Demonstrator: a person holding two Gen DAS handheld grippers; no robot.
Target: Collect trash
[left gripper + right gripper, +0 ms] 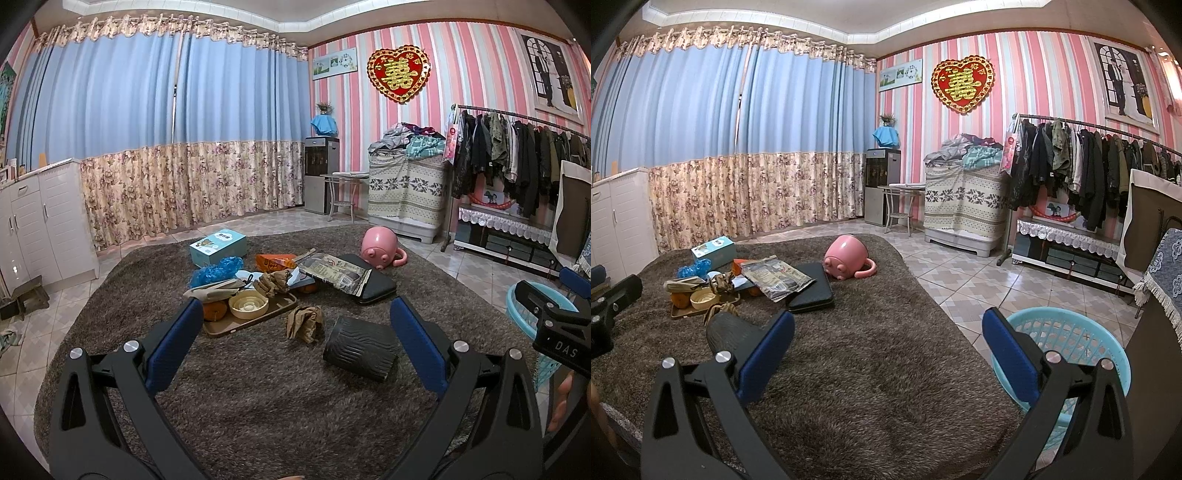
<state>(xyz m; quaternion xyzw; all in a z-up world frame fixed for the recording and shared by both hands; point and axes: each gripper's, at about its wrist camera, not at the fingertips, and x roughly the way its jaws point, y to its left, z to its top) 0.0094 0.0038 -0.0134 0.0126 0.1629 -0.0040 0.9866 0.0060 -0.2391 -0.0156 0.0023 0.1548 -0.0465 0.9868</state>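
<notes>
- Clearly we have barely begun: our left gripper hovers wide and empty over the crumpled brown paper beside the tray.
- Rightward, our right gripper gapes empty; the blue basket looks empty, though partly hidden.

Pink-striped wall, blue curtains, perhaps tile.

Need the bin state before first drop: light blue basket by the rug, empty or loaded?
Looks empty. The right wrist view shows the light blue basket with only bare lattice wall inside; its bottom is partly hidden by the hand-held gripper.
</notes>
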